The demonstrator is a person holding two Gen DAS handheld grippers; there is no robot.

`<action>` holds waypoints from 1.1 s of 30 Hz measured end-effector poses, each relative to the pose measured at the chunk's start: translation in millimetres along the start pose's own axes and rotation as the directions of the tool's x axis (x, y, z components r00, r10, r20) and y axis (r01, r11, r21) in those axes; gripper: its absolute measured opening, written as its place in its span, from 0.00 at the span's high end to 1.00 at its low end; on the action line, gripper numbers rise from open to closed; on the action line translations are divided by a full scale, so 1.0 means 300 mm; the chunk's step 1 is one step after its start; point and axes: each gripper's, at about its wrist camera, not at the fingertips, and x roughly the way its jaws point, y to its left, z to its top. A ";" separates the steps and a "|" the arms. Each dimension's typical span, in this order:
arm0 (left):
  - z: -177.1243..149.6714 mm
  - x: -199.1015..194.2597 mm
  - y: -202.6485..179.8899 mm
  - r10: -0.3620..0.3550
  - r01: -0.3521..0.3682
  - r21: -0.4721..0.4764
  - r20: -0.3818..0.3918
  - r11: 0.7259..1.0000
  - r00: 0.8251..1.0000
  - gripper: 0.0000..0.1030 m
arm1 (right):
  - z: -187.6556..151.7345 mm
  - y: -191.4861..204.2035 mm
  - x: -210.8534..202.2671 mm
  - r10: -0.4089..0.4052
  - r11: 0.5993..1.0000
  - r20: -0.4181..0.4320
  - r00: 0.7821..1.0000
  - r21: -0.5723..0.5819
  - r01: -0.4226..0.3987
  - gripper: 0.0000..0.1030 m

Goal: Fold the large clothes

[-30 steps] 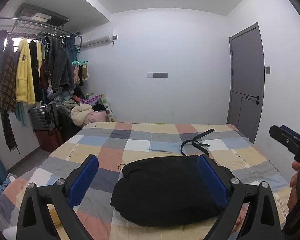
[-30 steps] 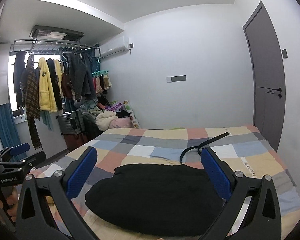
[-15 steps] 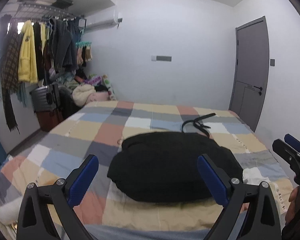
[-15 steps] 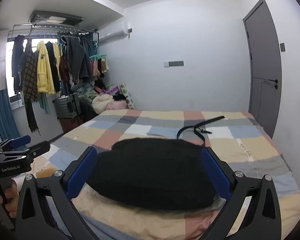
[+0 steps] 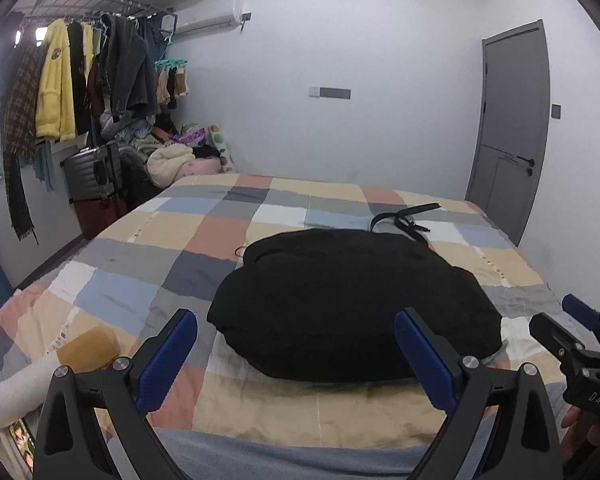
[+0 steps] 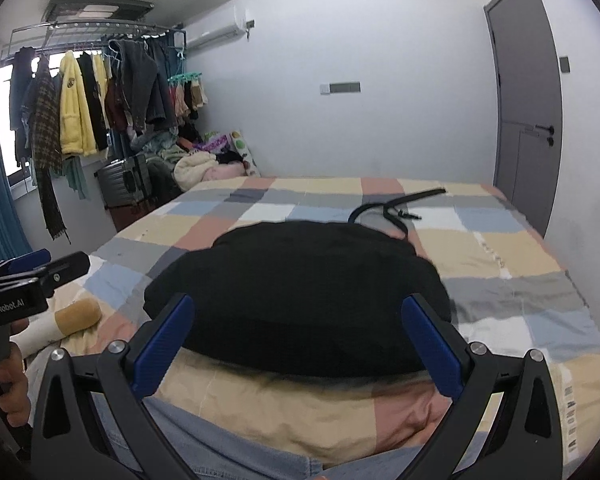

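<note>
Left wrist view: black garment (image 5: 352,304), folded rounded bundle, on checkered bedspread (image 5: 204,232).

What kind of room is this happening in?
It looks like a bedroom in a home: a bed with a checked cover fills the room, a rack of hanging clothes lines the wall, and a suitcase stands below it.

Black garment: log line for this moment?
black garment bundled on bed | left gripper open, empty | right gripper open, empty
</note>
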 end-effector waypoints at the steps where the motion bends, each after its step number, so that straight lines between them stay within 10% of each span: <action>1: -0.006 0.008 0.002 0.004 -0.004 -0.002 -0.006 1.000 1.000 0.03 | -0.005 -0.002 0.010 -0.001 1.000 -0.013 1.000 0.002 0.001 0.00; 33: -0.036 0.026 0.013 0.011 -0.012 -0.011 -0.060 1.000 0.998 0.03 | -0.018 -0.012 0.001 -0.046 0.999 -0.018 0.999 0.017 0.046 0.00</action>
